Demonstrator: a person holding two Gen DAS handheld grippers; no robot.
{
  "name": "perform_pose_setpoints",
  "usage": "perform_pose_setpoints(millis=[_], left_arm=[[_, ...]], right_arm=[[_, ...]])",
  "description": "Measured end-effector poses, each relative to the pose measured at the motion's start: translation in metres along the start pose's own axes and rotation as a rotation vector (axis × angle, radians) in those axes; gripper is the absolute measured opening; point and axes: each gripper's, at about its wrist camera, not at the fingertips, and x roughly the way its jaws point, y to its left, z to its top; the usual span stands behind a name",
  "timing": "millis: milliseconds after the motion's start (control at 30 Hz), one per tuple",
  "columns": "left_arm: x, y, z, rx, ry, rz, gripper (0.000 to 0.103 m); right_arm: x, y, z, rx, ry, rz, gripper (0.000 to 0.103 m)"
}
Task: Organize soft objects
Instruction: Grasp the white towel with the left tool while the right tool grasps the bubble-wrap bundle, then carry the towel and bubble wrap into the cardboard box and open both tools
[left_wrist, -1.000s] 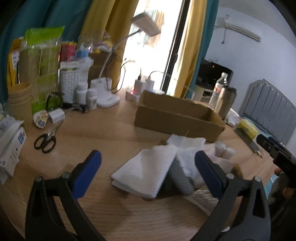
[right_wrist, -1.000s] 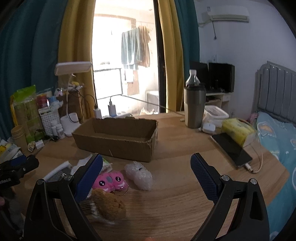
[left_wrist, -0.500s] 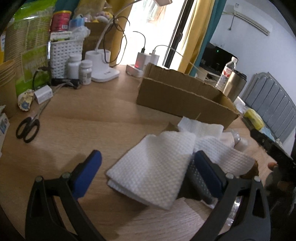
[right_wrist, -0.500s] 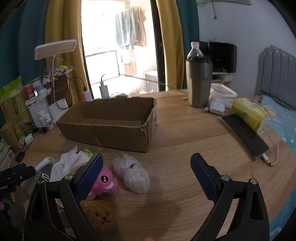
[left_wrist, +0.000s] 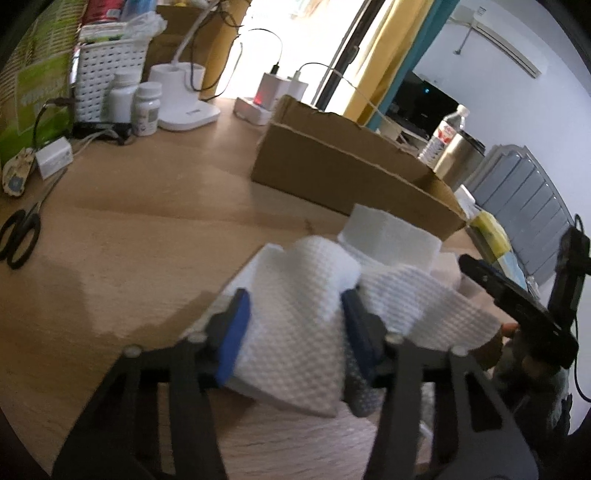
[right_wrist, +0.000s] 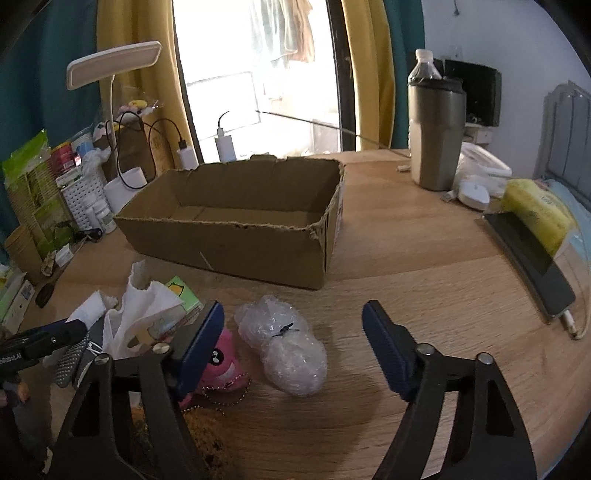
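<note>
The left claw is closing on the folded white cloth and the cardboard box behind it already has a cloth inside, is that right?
Not quite. The left claw does grip the folded white cloth, but the right wrist view shows the cardboard box holds nothing yet.

A light wooden table (right_wrist: 424, 280) fills both views. In the right wrist view, an open cardboard box (right_wrist: 236, 236) sits at centre, a bubble-wrap bundle (right_wrist: 288, 347) just below it, a pink plush (right_wrist: 221, 369) and white cloths (right_wrist: 140, 314) at lower left. A steel tumbler (right_wrist: 436, 140) stands upper right, a phone (right_wrist: 528, 258) at right. In the left wrist view, scissors (left_wrist: 20, 236) lie at the left edge, pill bottles (left_wrist: 147, 107) and a lamp base (left_wrist: 184, 107) upper left.
</note>
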Motion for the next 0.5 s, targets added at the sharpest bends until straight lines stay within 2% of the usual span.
perform_pose_setpoints(millis=[33,67,100,133,200,233,267,500], left_arm=[[-0.001,-0.002,0.000,0.009,-0.002,-0.003,0.040],[-0.001,-0.003,0.000,0.015,-0.003,-0.008,0.032],[-0.002,-0.006,0.000,0.025,-0.004,-0.016,0.029],[-0.003,-0.008,0.000,0.033,-0.006,-0.019,0.022],[-0.005,-0.012,0.000,0.054,-0.013,-0.020,0.018],[-0.006,-0.015,0.000,0.066,-0.018,-0.019,0.009],[-0.007,-0.017,0.000,0.078,-0.022,-0.016,0.008],[-0.024,-0.024,0.009,0.083,-0.073,-0.036,0.007]], right_arm=[[0.001,0.000,0.000,0.002,0.009,0.012,0.066],[0.003,0.000,0.000,0.003,0.018,0.017,0.057],[0.005,-0.001,0.000,0.003,0.029,0.023,0.046],[0.006,0.000,0.000,0.002,0.038,0.031,0.041],[0.005,0.001,-0.002,-0.004,0.041,0.041,0.035],[0.003,0.001,-0.002,-0.012,0.038,0.043,0.034],[0.002,0.003,-0.002,-0.023,0.037,0.046,0.033],[-0.011,0.005,0.004,-0.045,-0.002,0.054,0.030]])
